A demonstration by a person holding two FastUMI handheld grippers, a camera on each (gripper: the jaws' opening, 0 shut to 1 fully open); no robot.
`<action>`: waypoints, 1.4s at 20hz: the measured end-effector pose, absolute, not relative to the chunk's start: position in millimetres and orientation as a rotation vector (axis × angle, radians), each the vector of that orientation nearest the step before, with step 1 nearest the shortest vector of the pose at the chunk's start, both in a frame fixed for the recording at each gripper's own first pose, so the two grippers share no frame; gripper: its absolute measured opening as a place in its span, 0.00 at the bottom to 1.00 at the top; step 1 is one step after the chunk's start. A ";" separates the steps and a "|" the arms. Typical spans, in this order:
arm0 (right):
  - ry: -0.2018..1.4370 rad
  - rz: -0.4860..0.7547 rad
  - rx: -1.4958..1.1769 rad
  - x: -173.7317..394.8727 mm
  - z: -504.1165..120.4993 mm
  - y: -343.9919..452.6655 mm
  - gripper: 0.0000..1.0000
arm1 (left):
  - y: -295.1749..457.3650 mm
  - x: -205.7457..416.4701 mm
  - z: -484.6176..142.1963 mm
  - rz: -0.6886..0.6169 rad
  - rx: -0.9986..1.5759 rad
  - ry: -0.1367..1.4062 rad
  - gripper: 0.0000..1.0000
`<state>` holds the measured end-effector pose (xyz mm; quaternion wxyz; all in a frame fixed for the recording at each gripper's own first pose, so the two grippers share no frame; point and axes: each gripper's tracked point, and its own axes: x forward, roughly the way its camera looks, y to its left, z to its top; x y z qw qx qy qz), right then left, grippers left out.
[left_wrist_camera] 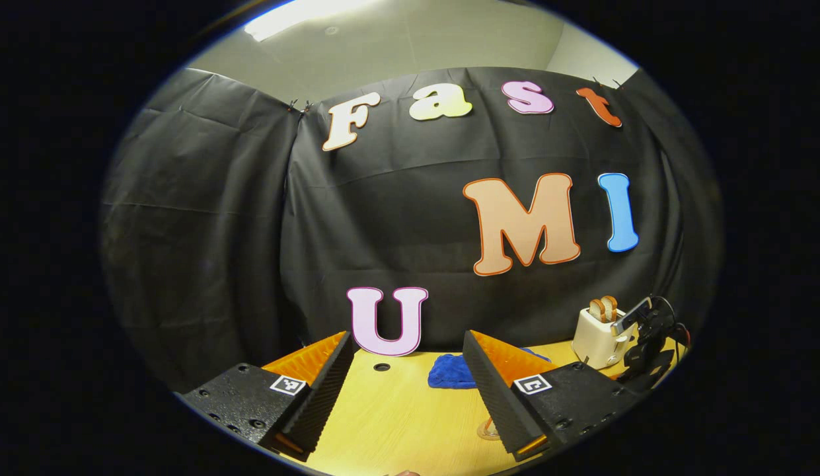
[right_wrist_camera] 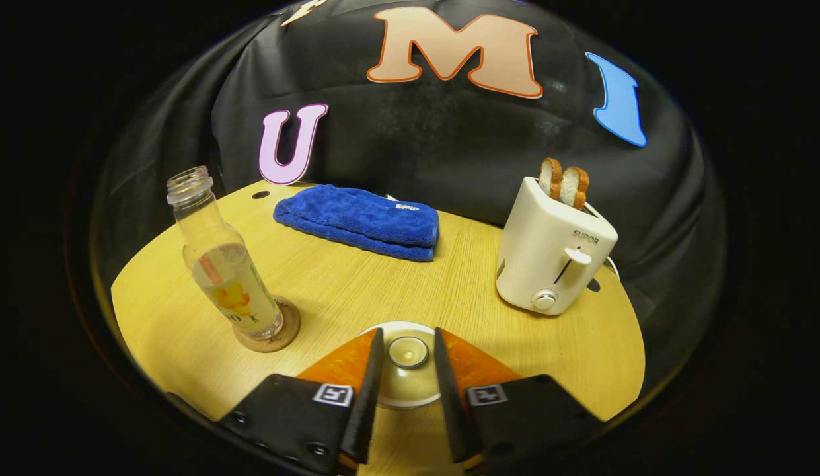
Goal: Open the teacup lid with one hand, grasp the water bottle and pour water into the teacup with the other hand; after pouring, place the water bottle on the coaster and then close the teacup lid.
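Observation:
In the right gripper view the clear, uncapped water bottle [right_wrist_camera: 228, 271] stands upright on a round cork coaster [right_wrist_camera: 282, 335] at the table's left. The white teacup lid [right_wrist_camera: 408, 387] lies directly under my right gripper [right_wrist_camera: 409, 330]. Its round knob [right_wrist_camera: 408, 352] sits between the two fingers, with a thin gap showing on each side. The cup beneath the lid is hidden. My left gripper [left_wrist_camera: 407, 334] hangs above the table with its fingers wide apart and nothing between them, facing the booth wall. A clear round rim [left_wrist_camera: 487, 433] peeks out beside its right finger.
A folded blue cloth [right_wrist_camera: 360, 221] lies at the back of the wooden table [right_wrist_camera: 357, 284]. A white toaster [right_wrist_camera: 552, 248] holding two bread slices stands at the right. In the left gripper view a black stand [left_wrist_camera: 647, 344] with cables sits past the toaster [left_wrist_camera: 601, 334].

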<state>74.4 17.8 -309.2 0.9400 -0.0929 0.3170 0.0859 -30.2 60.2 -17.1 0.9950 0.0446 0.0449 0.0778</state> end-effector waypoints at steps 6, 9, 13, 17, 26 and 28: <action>0.641 0.173 -0.198 73.0 -310.7 17.8 0.35 | 60.8 -30.6 -20.7 0.150 0.080 0.093 0.98; 0.632 0.170 -0.185 73.0 -306.3 18.0 0.30 | 58.9 -29.3 -24.2 0.140 0.077 0.100 0.98; 0.592 0.165 -0.103 77.2 -282.2 22.8 0.29 | 48.6 -24.1 -33.1 0.099 0.074 0.116 0.98; 0.568 0.138 -0.037 77.4 -253.1 15.2 0.30 | 29.7 -16.7 -51.6 0.012 0.048 0.136 0.99; 0.525 0.054 -0.018 51.9 -207.6 -29.5 0.30 | -24.4 -4.4 -119.4 -0.215 -0.066 0.220 0.98; 0.520 0.028 -0.026 44.7 -200.8 -41.2 0.29 | -35.8 -3.4 -139.2 -0.256 -0.091 0.254 0.98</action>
